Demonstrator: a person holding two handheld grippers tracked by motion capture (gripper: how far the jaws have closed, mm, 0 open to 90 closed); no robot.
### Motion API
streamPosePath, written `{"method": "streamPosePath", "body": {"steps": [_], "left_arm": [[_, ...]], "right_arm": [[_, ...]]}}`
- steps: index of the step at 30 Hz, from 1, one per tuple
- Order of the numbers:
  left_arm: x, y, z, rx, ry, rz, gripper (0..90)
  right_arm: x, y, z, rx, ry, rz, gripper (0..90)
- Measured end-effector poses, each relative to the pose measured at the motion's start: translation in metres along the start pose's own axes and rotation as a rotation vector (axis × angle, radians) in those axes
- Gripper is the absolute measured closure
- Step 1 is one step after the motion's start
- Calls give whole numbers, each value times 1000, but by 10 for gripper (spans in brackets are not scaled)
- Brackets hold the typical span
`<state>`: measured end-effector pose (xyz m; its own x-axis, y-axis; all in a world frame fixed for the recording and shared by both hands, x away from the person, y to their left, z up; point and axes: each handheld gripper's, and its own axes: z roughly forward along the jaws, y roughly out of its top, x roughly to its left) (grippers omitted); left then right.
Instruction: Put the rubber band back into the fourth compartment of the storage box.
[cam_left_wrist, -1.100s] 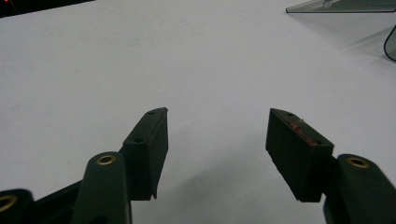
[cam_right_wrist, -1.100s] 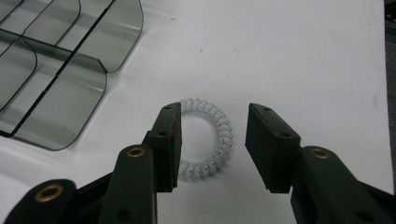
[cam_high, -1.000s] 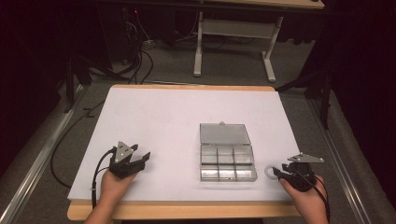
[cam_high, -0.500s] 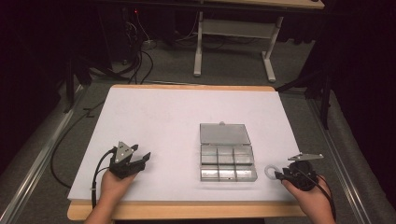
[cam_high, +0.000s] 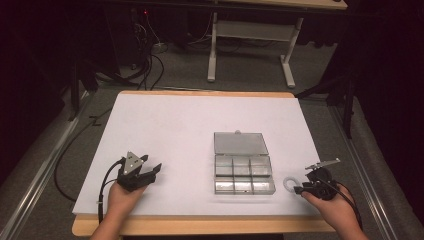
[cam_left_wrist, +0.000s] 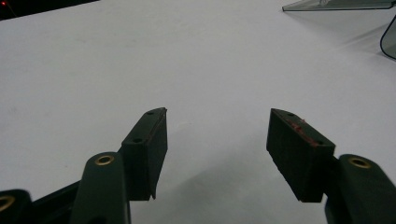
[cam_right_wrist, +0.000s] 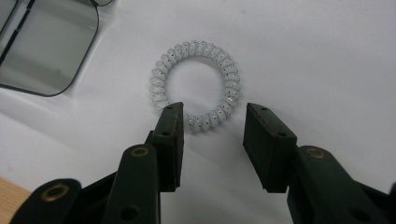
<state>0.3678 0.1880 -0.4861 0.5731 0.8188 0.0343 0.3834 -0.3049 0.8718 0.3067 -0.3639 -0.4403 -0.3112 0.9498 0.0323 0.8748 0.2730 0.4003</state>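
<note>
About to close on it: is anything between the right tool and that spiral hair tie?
Nothing visible. The right tool is open, jaws straddling the near arc of the spiral hair tie on bare white table. The compartment box sits off to the side, apart from it.

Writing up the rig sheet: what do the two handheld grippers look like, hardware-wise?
Both are black. The left gripper carries a grey three-cornered plate on top and trails a black cable; the right gripper has the same plate and a looping black cable. Each has two flat rectangular black pads on arms with brass-coloured rivets; one left pad shows reddish flecks. No sleeves visible on the forearms.
</note>
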Motion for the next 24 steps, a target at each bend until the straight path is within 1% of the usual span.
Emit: {"method": "streamPosePath", "body": {"steps": [3, 6, 11, 17, 20, 21, 23, 24], "left_arm": [[0, 0, 0, 1, 0, 1, 388], [0, 0, 0, 1, 0, 2, 387], [-1, 0, -1, -8, 3, 7, 385], [-2, -1, -1, -10, 4, 13, 385], [-2, 0, -1, -5, 2, 19, 388], [-2, 0, -1, -5, 2, 21, 388], [-2, 0, -1, -7, 2, 23, 387], [-2, 0, -1, -7, 2, 23, 387]], "right_arm": [[-1, 7, 0, 35, 4, -17, 586], [-4, 13, 0, 51, 10, -12, 589], [-6, 24, 1, 97, 16, -8, 602], [-5, 33, 5, 149, 14, -20, 637], [-6, 36, 6, 168, 8, -28, 659], [-6, 37, 7, 162, 12, -22, 668], [-7, 39, 8, 180, 8, -23, 677], [-6, 39, 9, 175, 10, -26, 684]]}}
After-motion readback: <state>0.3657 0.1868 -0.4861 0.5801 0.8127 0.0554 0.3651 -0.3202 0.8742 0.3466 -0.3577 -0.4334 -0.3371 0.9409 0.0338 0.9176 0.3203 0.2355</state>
